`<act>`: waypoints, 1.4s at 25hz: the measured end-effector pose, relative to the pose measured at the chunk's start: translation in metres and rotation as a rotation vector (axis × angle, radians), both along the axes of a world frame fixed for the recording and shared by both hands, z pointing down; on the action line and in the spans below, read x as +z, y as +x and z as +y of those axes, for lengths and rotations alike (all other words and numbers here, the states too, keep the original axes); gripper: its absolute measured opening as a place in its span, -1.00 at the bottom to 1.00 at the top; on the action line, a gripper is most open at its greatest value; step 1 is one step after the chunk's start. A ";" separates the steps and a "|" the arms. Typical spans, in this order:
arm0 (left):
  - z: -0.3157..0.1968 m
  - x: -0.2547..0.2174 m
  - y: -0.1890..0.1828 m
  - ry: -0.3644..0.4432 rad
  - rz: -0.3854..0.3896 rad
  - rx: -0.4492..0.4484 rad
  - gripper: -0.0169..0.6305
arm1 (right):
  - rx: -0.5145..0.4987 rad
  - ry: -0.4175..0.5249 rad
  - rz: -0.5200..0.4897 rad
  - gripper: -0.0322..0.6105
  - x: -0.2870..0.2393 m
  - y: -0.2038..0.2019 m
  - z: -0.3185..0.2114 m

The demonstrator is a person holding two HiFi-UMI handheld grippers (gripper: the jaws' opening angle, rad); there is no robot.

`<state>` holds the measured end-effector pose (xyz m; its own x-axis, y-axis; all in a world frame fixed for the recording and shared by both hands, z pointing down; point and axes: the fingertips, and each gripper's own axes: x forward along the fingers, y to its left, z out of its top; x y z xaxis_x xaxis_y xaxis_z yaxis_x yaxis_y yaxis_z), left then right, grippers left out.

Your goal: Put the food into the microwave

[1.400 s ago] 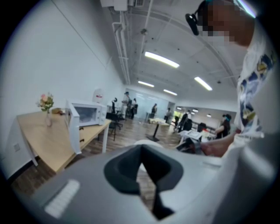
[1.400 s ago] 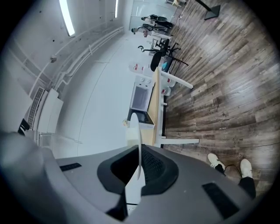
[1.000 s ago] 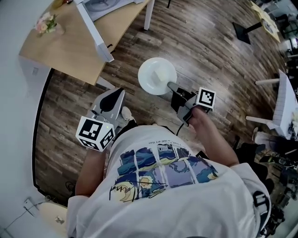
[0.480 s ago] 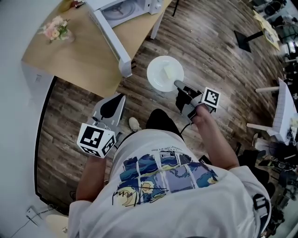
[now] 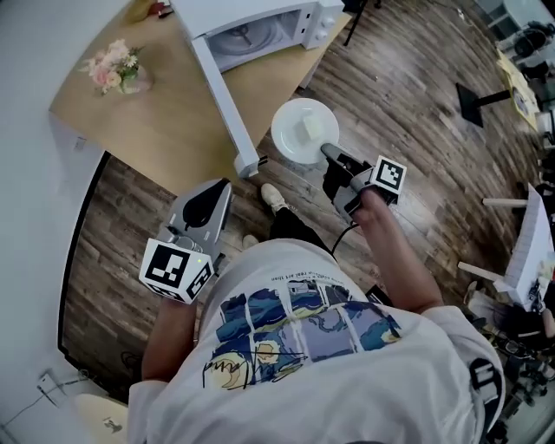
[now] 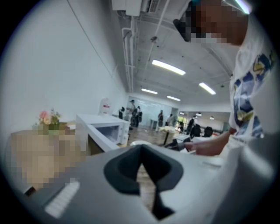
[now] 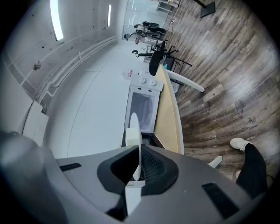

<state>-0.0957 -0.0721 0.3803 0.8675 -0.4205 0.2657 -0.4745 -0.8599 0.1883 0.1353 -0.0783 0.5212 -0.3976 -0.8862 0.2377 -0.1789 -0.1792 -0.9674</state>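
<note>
I see plate (image 5: 290,143) level, food (image 5: 310,127) on top, far edge toward microwave (image 5: 251,35). Right gripper (image 5: 329,156) clamped on its rim; left gripper (image 5: 215,192) jaws together, empty.

Bright, even light — ceiling strip lights (image 6: 168,67) glaring, fisheye warp at edges, foreground soft

Your plate (image 5: 303,130) is smooth, glossy white, though you cannot tell ceramic from plastic. The food (image 5: 310,127) on it is a pale, matt block. Your left gripper (image 5: 222,186) and right gripper (image 7: 136,168) have matt grey plastic shells. The right one's jaws carry black ribbed pads (image 7: 151,164). The microwave (image 5: 260,26) has a smooth white casing. The table (image 5: 156,121) is pale, matt wood-look board. The floor (image 5: 416,95) is grey-brown planking with a clear grain. Your T-shirt (image 5: 303,347) is printed white cloth.
</note>
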 end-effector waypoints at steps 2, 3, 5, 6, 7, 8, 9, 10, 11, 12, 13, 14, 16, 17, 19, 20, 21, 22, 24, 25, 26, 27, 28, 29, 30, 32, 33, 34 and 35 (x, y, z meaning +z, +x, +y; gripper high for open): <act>-0.020 -0.003 0.007 0.002 -0.009 -0.024 -0.92 | -0.023 -0.007 -0.008 -0.86 0.002 0.005 -0.028; -0.030 -0.004 0.010 0.001 -0.011 -0.036 -0.92 | -0.037 -0.010 -0.010 -0.86 0.004 0.008 -0.041; -0.048 -0.005 0.016 0.001 -0.015 -0.062 -0.92 | -0.063 -0.013 -0.010 -0.86 0.006 0.012 -0.069; -0.056 -0.004 0.019 0.000 -0.020 -0.074 -0.92 | -0.075 -0.015 -0.011 -0.86 0.008 0.014 -0.082; -0.063 -0.004 0.021 -0.003 -0.025 -0.087 -0.92 | -0.087 -0.018 -0.012 -0.86 0.009 0.015 -0.094; -0.068 -0.004 0.023 -0.006 -0.031 -0.100 -0.92 | -0.098 -0.021 -0.013 -0.86 0.012 0.016 -0.105; -0.072 -0.004 0.026 -0.007 -0.036 -0.113 -0.92 | -0.109 -0.025 -0.013 -0.86 0.015 0.016 -0.115; -0.076 -0.005 0.028 -0.006 -0.041 -0.123 -0.92 | -0.118 -0.029 -0.014 -0.86 0.018 0.017 -0.124; -0.080 -0.006 0.030 -0.004 -0.045 -0.132 -0.92 | -0.123 -0.031 -0.015 -0.86 0.020 0.018 -0.133; -0.084 -0.007 0.032 -0.002 -0.049 -0.142 -0.92 | -0.128 -0.033 -0.017 -0.86 0.023 0.019 -0.142; -0.088 -0.007 0.033 -0.001 -0.053 -0.154 -0.92 | -0.132 -0.035 -0.019 -0.86 0.026 0.020 -0.151; -0.092 -0.007 0.033 -0.001 -0.057 -0.168 -0.92 | -0.138 -0.037 -0.020 -0.86 0.028 0.020 -0.161; -0.099 -0.005 0.032 -0.005 -0.068 -0.203 -0.92 | -0.153 -0.040 -0.027 -0.86 0.035 0.019 -0.181; -0.102 -0.004 0.031 -0.009 -0.074 -0.220 -0.92 | -0.159 -0.041 -0.031 -0.86 0.038 0.018 -0.192; -0.108 -0.002 0.028 -0.016 -0.085 -0.252 -0.92 | -0.165 -0.045 -0.033 -0.86 0.044 0.017 -0.211; -0.111 -0.001 0.027 -0.021 -0.089 -0.268 -0.92 | -0.166 -0.048 -0.032 -0.86 0.048 0.017 -0.221; -0.113 0.001 0.025 -0.025 -0.093 -0.285 -0.92 | -0.166 -0.050 -0.031 -0.86 0.051 0.017 -0.230; -0.115 0.002 0.022 -0.029 -0.098 -0.302 -0.92 | -0.167 -0.050 -0.033 -0.86 0.054 0.017 -0.240; -0.118 0.004 0.018 -0.039 -0.107 -0.336 -0.92 | -0.167 -0.045 -0.041 -0.86 0.058 0.015 -0.258; -0.119 0.004 0.015 -0.043 -0.111 -0.352 -0.92 | -0.168 -0.042 -0.043 -0.86 0.060 0.013 -0.267; -0.120 0.005 0.013 -0.046 -0.116 -0.367 -0.92 | -0.169 -0.040 -0.040 -0.86 0.062 0.012 -0.276; -0.121 0.006 0.011 -0.049 -0.120 -0.382 -0.92 | -0.171 -0.036 -0.038 -0.86 0.065 0.011 -0.284; -0.122 0.006 0.010 -0.052 -0.124 -0.396 -0.92 | -0.171 -0.034 -0.037 -0.86 0.067 0.010 -0.293; -0.123 0.007 0.008 -0.055 -0.127 -0.409 -0.92 | -0.171 -0.035 -0.035 -0.86 0.070 0.009 -0.301; -0.124 0.008 0.007 -0.058 -0.130 -0.421 -0.92 | -0.170 -0.036 -0.033 -0.86 0.073 0.008 -0.308; -0.126 0.009 0.004 -0.063 -0.139 -0.442 -0.92 | -0.168 -0.041 -0.027 -0.86 0.080 0.007 -0.323; -0.127 0.009 0.003 -0.065 -0.143 -0.451 -0.92 | -0.166 -0.044 -0.024 -0.86 0.083 0.006 -0.329; -0.127 0.010 0.001 -0.067 -0.147 -0.461 -0.92 | -0.165 -0.048 -0.022 -0.86 0.086 0.004 -0.336; -0.128 0.010 0.000 -0.070 -0.151 -0.470 -0.92 | -0.163 -0.050 -0.019 -0.86 0.089 0.003 -0.342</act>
